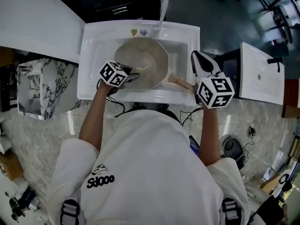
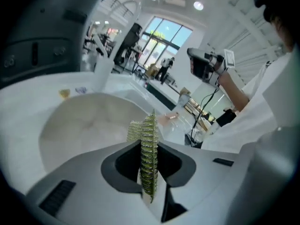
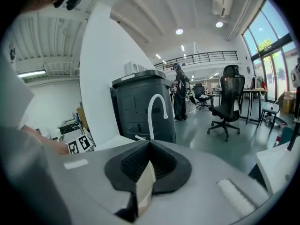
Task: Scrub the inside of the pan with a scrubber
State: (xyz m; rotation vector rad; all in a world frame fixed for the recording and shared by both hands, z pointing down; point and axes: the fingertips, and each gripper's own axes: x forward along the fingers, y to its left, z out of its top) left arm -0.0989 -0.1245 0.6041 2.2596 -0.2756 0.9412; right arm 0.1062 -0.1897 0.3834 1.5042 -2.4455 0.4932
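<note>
A cream pan (image 1: pixel 143 63) sits in the white sink (image 1: pixel 93 55); its pale handle (image 1: pixel 182 83) reaches out over the sink's front right rim. My left gripper (image 1: pixel 137 74) is over the pan's near side, shut on a green-yellow mesh scrubber (image 1: pixel 143 68). In the left gripper view the scrubber (image 2: pixel 149 156) stands pinched between the jaws, with the pan's inside (image 2: pixel 89 125) just beyond it. My right gripper (image 1: pixel 198 56) is raised over the sink's right edge, apart from the pan, pointing away. Its jaws (image 3: pixel 147 165) are shut with nothing between them.
A white faucet (image 1: pixel 163 6) rises at the sink's back and shows as an arc (image 3: pixel 157 110) in the right gripper view. A marble-patterned block (image 1: pixel 40 86) stands to the left, a second white basin (image 1: pixel 261 74) to the right. Beyond the faucet stands a dark bin (image 3: pixel 140 104).
</note>
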